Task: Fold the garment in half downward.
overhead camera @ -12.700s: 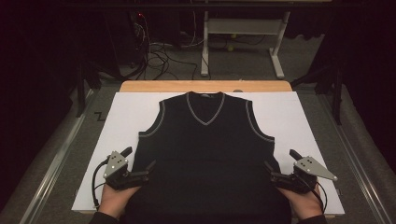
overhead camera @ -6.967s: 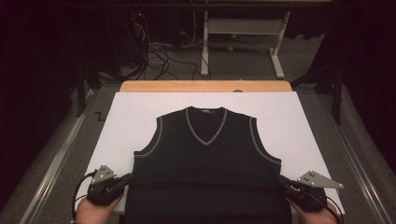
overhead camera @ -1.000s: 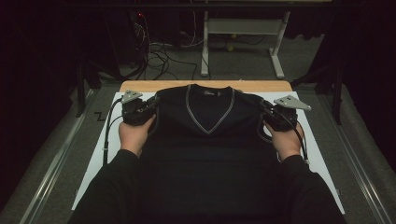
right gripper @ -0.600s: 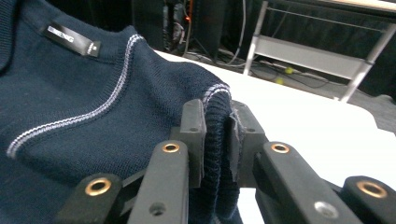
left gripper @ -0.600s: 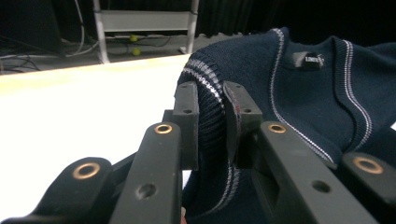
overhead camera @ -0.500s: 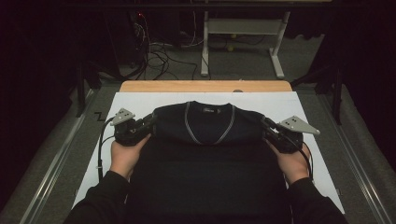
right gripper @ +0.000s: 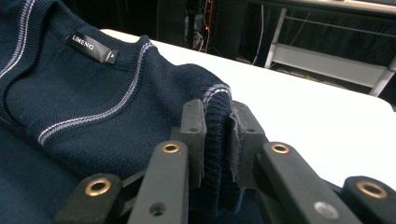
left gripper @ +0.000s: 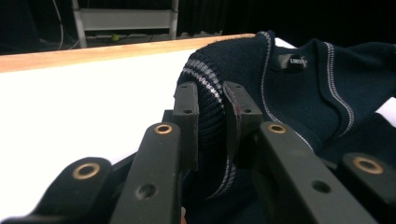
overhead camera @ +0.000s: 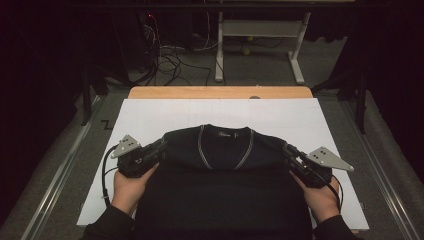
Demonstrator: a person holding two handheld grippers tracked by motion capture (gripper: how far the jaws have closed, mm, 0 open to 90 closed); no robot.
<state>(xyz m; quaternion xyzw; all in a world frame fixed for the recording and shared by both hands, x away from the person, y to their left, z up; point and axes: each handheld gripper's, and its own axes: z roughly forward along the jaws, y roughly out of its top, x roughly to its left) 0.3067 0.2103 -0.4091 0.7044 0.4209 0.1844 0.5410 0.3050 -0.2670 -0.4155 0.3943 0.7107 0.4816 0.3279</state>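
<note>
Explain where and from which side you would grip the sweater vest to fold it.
Grip the sweater vest at its two ribbed, striped armhole edges, one gripper from each outer side. These thick edges bunch firmly between jaws, and holding both keeps the fold straight, probably.

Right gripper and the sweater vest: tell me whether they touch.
Touching. The right gripper view shows the right gripper clamped on the sweater vest, both pads pressing its ribbed armhole edge.

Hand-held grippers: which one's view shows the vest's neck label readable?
The right hand-held gripper: its view shows the neck label reading LIMENG. In the left hand-held gripper view the label is cut off at the collar.
</note>
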